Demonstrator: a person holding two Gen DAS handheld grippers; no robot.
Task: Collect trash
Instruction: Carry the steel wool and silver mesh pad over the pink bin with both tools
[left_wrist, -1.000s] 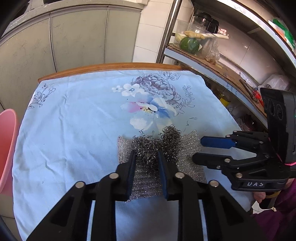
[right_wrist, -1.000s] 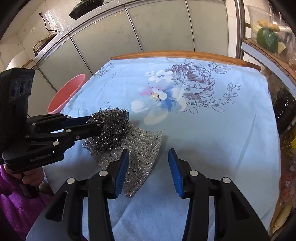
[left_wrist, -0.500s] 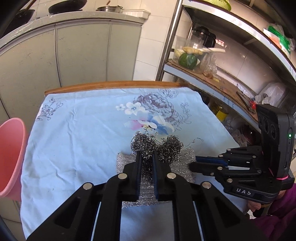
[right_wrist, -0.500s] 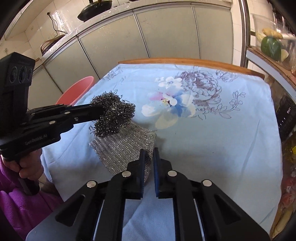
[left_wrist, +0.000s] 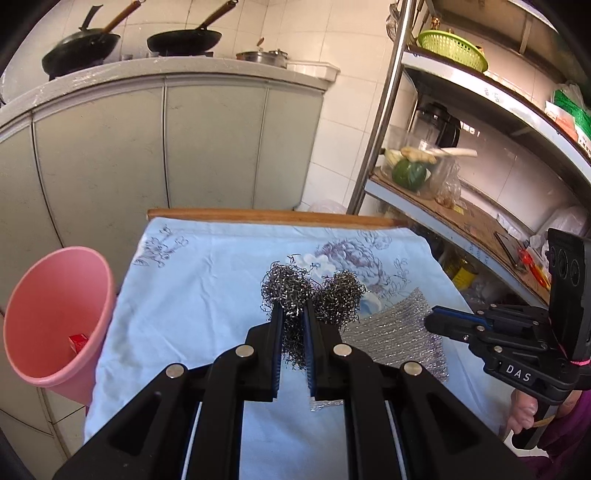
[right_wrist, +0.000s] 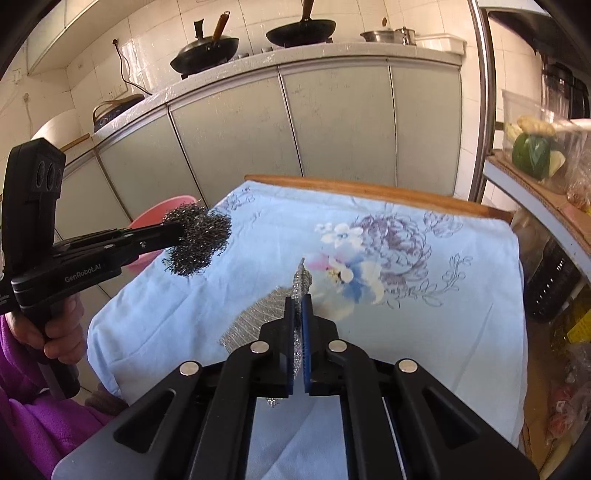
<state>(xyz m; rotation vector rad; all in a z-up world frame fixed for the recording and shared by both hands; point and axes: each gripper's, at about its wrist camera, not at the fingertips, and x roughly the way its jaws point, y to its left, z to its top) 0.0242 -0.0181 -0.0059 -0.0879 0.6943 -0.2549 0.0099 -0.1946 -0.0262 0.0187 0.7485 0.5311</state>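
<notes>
Kitchen cabinets and a tiled wall back a table draped in a pale blue floral cloth, with woks on the counter behind and a metal rack of shelves to one side. From my left wrist camera, I see my left gripper clamped narrow on a wiry steel wool ball, the tangle bulging out past both fingertips and held clear of the cloth. Off the table's left edge a pink bin stands open with a small red scrap already inside; I take that as the place for the trash. On the right of this view my right gripper reaches in from the side, and a silvery mesh scouring cloth runs from its tip and drapes down toward the table. From my right wrist camera, that gripper has its blue pads pinched almost together on a fold of the mesh cloth; one edge stands up between the fingertips while the rest trails down onto the table. My left gripper shows at the left of this view with the steel wool at its tip, the bin's pink rim just behind it. I judge that both pieces are picked up and the carrying step is in hand. Next I need to swing left over the bin, steel wool first since it is nearer, and keep both grips firm until each piece hangs squarely above the opening; the loose tail of mesh may drag on the cloth.
</notes>
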